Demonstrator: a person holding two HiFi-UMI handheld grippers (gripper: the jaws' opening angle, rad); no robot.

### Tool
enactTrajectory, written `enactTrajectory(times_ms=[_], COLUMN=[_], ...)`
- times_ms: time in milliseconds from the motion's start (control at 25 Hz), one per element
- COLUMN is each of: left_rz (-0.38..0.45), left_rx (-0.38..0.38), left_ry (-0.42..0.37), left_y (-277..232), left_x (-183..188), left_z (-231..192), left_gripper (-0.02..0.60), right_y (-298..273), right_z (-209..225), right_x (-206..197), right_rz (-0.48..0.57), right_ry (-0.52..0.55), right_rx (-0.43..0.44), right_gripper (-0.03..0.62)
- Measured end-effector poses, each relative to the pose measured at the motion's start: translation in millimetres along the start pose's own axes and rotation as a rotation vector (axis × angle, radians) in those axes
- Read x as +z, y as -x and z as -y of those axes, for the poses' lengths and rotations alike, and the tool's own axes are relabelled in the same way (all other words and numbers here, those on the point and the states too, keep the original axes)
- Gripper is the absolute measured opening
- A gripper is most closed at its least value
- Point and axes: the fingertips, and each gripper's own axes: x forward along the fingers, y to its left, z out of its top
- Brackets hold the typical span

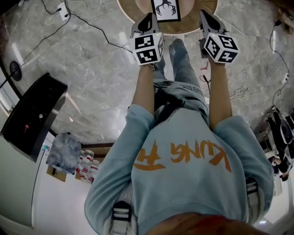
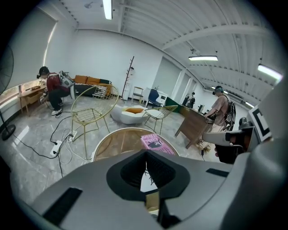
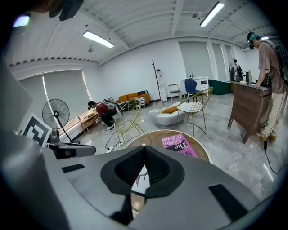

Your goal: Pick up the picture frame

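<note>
Jaws together and empty on my left gripper (image 1: 146,20) and right gripper (image 1: 206,17), the picture frame (image 1: 166,9) sits ungrasped by the tabletop's (image 1: 189,13) near edge.

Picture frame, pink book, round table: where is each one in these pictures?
picture frame (image 1: 165,9), head view, on its white picture.
pink book (image 3: 179,144), right gripper view, on its cover.
round table (image 2: 118,143), left gripper view, on its bare top.

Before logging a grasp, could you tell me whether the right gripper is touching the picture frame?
Apart: head view shows bare tabletop between right gripper and picture frame.
</note>
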Motion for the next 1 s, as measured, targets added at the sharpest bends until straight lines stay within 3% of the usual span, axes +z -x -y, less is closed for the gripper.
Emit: enactTrajectory(times_ms=[360, 440, 600, 1000], left_rz=[-0.075, -0.079, -0.086, -0.148], left_rx=[-0.003, -0.011, -0.024, -0.015], left_ry=[0.074, 0.055, -0.057, -0.058], left_y=[-38, -48, -67, -105], left_x=[-50, -54, -60, -128], left_z=[-9, -7, -2, -22], left_gripper=[0.02, 0.02, 0.02, 0.02], right_y=[-34, -41, -60, -99], right_z=[4, 5, 9, 23], right_x=[-56, -65, -87, -162], right_rz=[-0.12, -0.137, -0.163, -0.214], right_ry=[-0.008, 0.002, 0.002, -0.041], right_rx=[0.038, 0.05, 0.067, 0.075], right_gripper=[-0.003, -0.003, -0.003, -0.003])
